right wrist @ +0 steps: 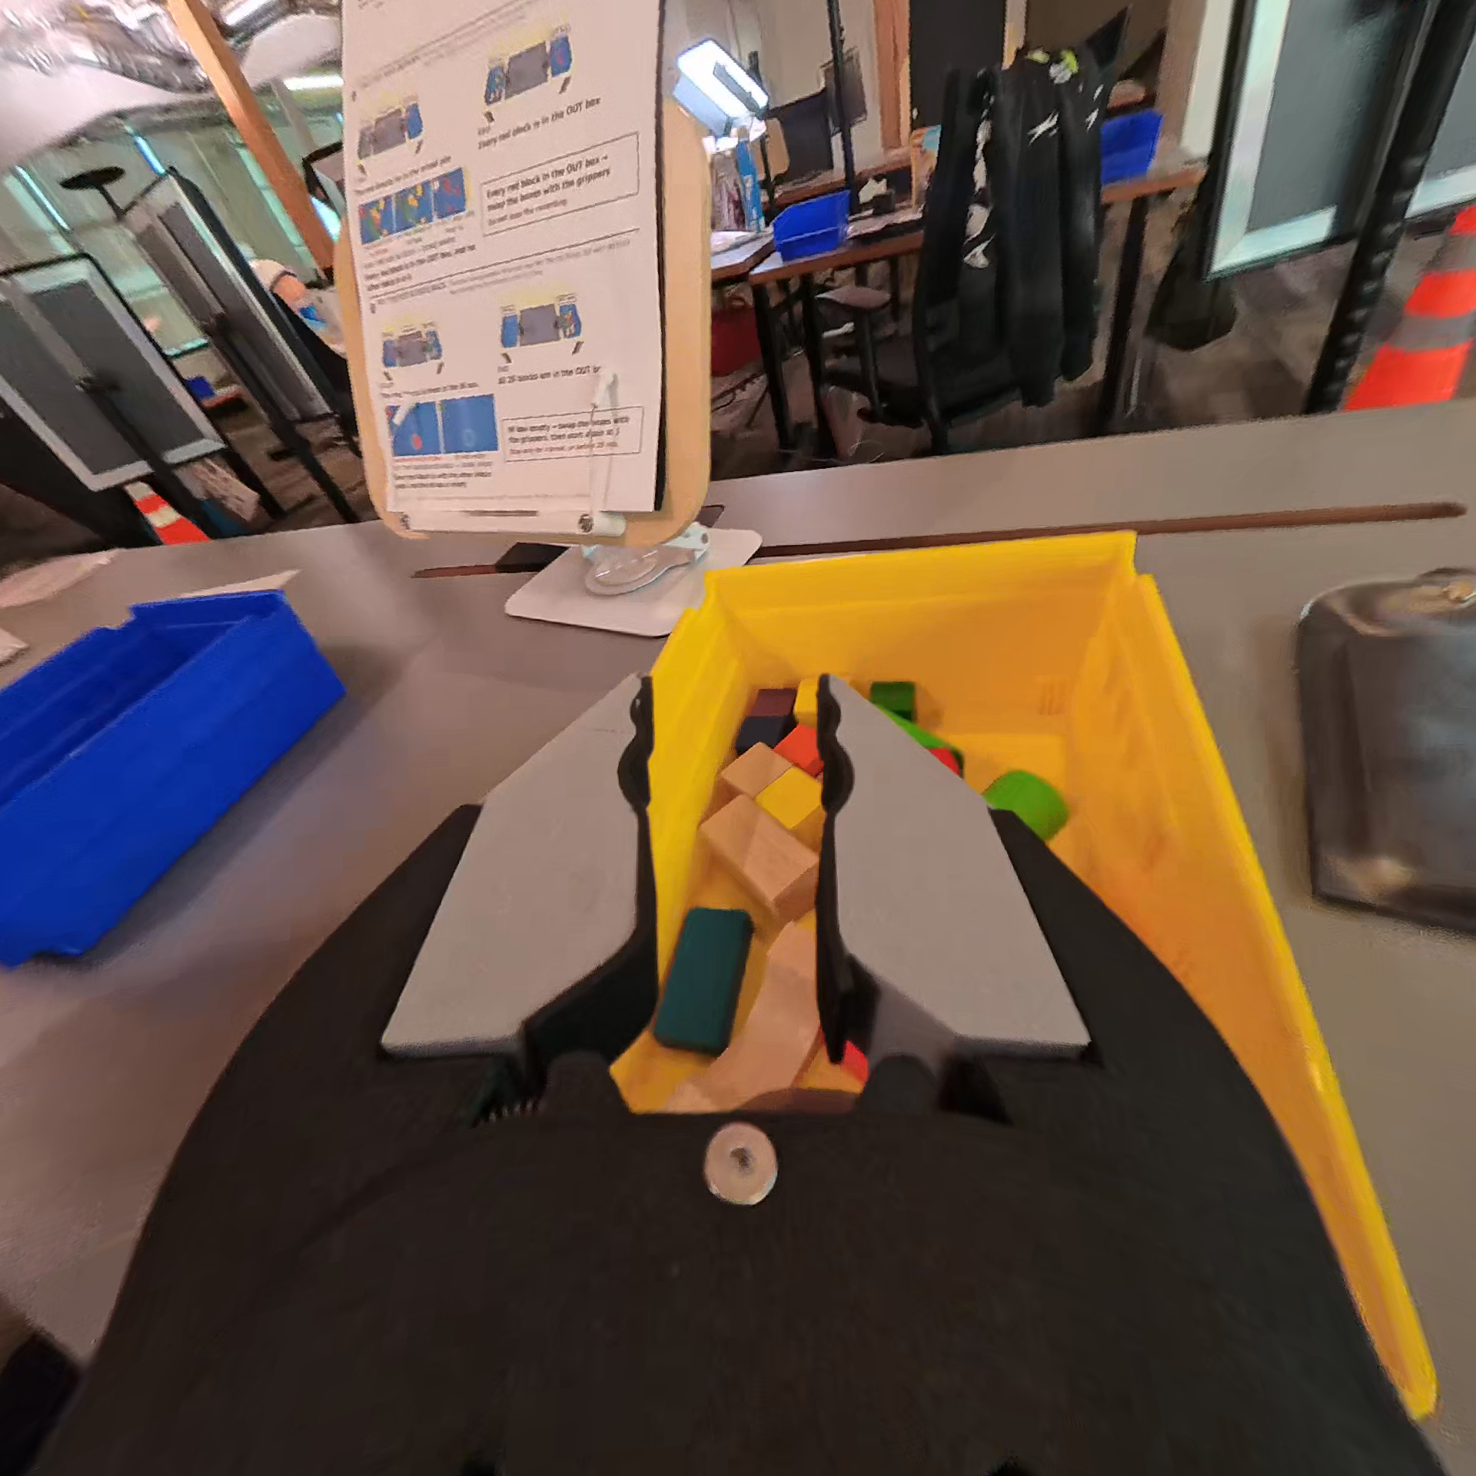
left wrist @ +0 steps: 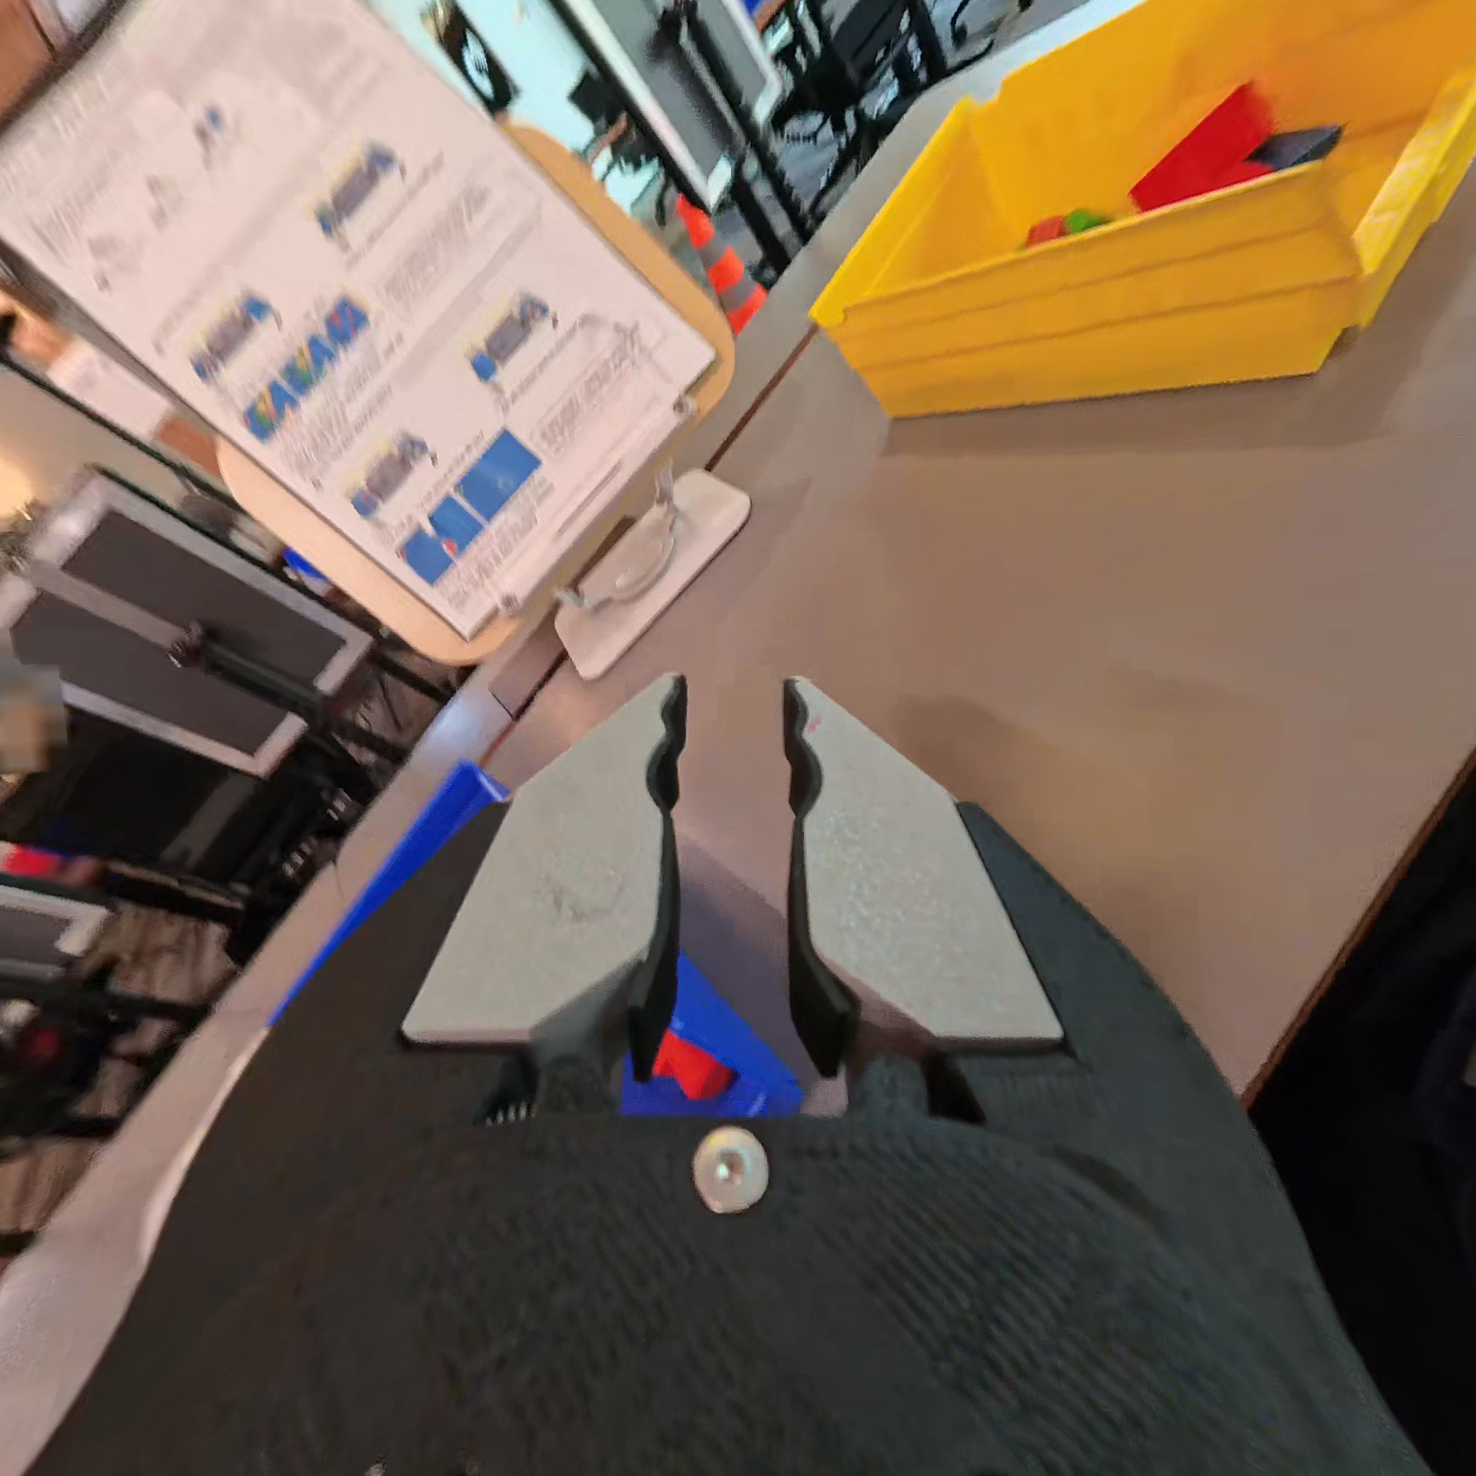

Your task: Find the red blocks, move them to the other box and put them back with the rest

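Yellow box [right wrist: 1118, 719] stands on the grey worktop [right wrist: 447, 719], holding a mixed heap of blocks: plain wood [right wrist: 759, 855], yellow [right wrist: 791, 799], a teal slab [right wrist: 703, 986], dark navy [right wrist: 763, 731], green pieces [right wrist: 1026, 803]. An orange-red block [right wrist: 801, 747] lies among them near the far end of the heap, and a further red edge [right wrist: 946, 757] shows just beyond the right finger.

Right gripper [right wrist: 736, 695] hangs over the near left part of the yellow box. Its fingers [right wrist: 559, 878] stand apart with nothing pressed between the pads; the left finger lies outside the box wall, the right finger inside over the blocks.

Blue box [right wrist: 144, 759] sits well to the left on the same worktop. What shows of its interior in the right wrist view is bare.

Left gripper [left wrist: 735, 695] is tilted over open worktop, fingers [left wrist: 559, 862] parted by a narrow gap, nothing in the grasp. Beneath its body part of the blue box [left wrist: 719, 1022] shows, with a red block [left wrist: 691, 1066] lying inside. From this view the yellow box [left wrist: 1078, 319] is far off to the upper right, a large red block [left wrist: 1198, 152] visible within.

An instruction sheet on a stand [right wrist: 511, 263] rises at the worktop's rear, between the two boxes. A dark grey object [right wrist: 1398, 759] lies right of the yellow box. This view is blurred.
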### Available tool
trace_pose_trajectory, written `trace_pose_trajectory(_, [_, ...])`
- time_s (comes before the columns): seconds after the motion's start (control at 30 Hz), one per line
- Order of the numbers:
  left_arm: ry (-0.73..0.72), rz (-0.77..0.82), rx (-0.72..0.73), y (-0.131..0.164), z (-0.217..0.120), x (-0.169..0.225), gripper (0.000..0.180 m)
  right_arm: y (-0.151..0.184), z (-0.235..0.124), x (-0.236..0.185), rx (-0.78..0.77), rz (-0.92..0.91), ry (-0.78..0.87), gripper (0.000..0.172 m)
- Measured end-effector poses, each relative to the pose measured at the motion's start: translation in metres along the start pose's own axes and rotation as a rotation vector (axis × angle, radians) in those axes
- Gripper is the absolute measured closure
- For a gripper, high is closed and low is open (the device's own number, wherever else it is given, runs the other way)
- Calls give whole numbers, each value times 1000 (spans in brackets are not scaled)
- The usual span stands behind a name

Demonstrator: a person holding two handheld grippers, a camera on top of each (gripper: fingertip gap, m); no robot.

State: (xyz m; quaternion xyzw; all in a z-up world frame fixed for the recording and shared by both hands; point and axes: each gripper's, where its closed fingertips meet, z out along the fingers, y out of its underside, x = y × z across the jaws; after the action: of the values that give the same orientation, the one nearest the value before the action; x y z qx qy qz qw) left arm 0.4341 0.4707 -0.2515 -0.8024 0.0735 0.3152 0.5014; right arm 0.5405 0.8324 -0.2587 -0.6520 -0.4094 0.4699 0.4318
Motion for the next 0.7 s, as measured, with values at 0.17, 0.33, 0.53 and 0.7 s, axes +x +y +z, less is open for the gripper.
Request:
trace_pose_trajectory(0.17, [49, -209, -189, 59, 4, -27, 143, -13, -25, -26, 17, -23, -77, 130])
trace_pose_trajectory(0.33, [87, -391, -321, 120, -4, -58, 142, -12, -39, -56, -15, -123, -130, 130])
trace_pose_trajectory(0.53, [352, -586, -465, 171, 3, -57, 130, -14, -39, -80, -14, -161, -184, 130])
trace_pose_trajectory(0.7, [433, -591, -580, 182, 13, -51, 129, -8, -31, -90, -44, -181, -187, 129])
